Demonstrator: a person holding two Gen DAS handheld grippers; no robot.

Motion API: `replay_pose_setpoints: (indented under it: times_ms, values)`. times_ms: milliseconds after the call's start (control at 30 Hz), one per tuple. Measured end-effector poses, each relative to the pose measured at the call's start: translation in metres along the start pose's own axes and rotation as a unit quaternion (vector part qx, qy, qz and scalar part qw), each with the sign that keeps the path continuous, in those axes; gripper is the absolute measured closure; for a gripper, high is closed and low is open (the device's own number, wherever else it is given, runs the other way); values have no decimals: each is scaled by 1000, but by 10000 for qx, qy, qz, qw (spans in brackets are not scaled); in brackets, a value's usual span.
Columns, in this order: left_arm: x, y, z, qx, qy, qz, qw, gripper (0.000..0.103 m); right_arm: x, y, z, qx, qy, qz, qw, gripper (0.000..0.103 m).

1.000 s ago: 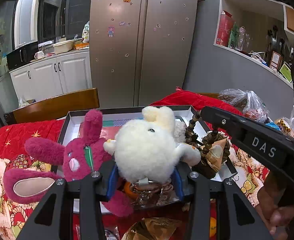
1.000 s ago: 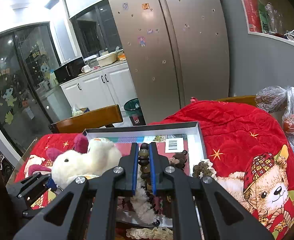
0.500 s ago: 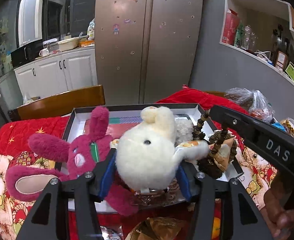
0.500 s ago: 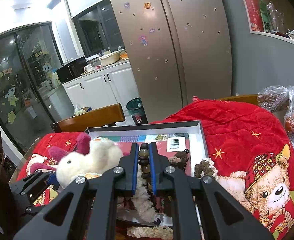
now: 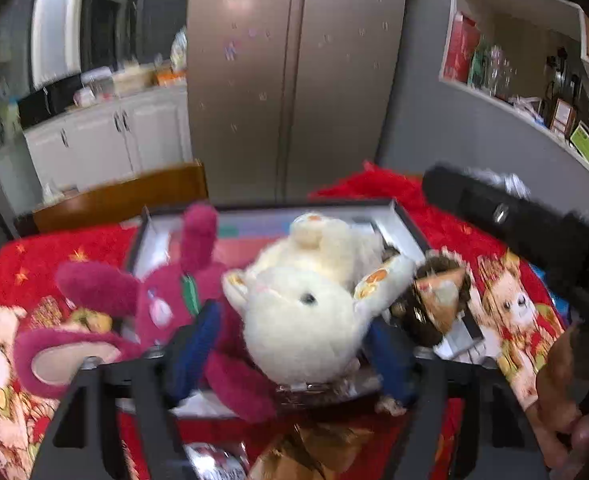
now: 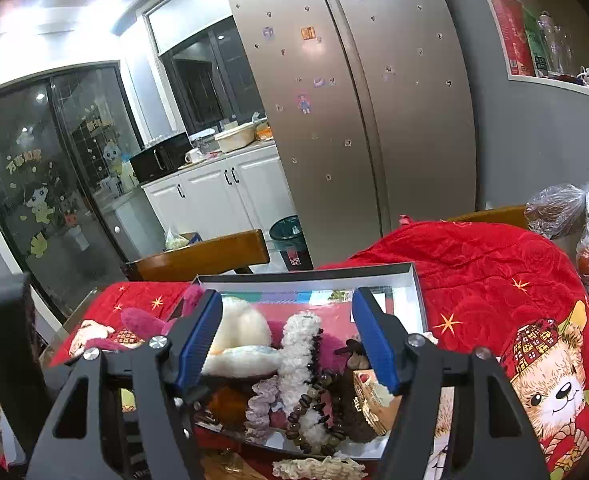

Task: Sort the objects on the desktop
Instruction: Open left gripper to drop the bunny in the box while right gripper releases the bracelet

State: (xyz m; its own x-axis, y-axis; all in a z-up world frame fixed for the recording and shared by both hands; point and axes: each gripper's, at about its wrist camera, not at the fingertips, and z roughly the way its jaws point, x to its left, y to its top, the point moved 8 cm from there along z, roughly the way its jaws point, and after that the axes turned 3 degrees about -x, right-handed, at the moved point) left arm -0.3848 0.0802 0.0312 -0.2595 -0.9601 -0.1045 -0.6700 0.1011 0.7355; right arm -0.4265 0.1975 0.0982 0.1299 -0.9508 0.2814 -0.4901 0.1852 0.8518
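A white plush rabbit (image 5: 302, 312) lies in the white box (image 5: 408, 226), over a pink plush bunny (image 5: 162, 304). My left gripper (image 5: 290, 356) straddles the rabbit. Its jaws are opening, and the blue pads (image 5: 192, 348) stand off the fur on both sides. My right gripper (image 6: 286, 344) hovers over the same box (image 6: 416, 284), its jaws also opening with nothing pressed between them. Below it a string of brown beads (image 6: 310, 412) lies on a white fluffy scrunchie (image 6: 298, 344). The rabbit (image 6: 240, 340) is at the left.
A red blanket with bear prints (image 6: 494, 280) covers the table. A wooden chair back (image 6: 202, 260) stands behind the box, and plastic bags (image 6: 570, 216) are at the right. A gold wrapper (image 5: 318, 452) lies at the front. A hand (image 5: 562, 396) holds the right gripper's black body (image 5: 514, 220).
The left jaws widened and let go of the white rabbit, which settled lower. The right jaws, shut on the beads before, sprang apart and the beads now lie in the box.
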Motion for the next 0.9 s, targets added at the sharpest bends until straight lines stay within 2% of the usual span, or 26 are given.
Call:
replay_pose_setpoints:
  times_ms: [67,200,433,500,633,700,800,900]
  values:
    - [1,1,-2,-152,-9,-91,9998,0,0,1,-1,6,22,30,10000,34]
    - [3,6,-12,-338,-187,-237,9990,0,-1,2,-1,1,29,47,10000,34]
    - [8,17,-28,-597,-58,-216,9980,0,-2,1,-4,13,91,50,9999,34]
    - [11,19,-31,-645,-24,-194,9977,0,1,2,-6,11,140,-10,9999,23]
    - [18,24,-36,-729,114,-147,9972,0,9,8,-18,-179,232,-169,9994,15]
    - [23,27,-41,-772,112,-190,9968,0,16,12,-25,-255,300,-288,9988,0]
    - [29,31,-49,-866,153,-243,9958,0,28,20,-45,-547,472,-421,9965,0]
    - [32,36,-58,-930,156,-246,9952,0,43,24,-57,-447,653,-503,9956,0]
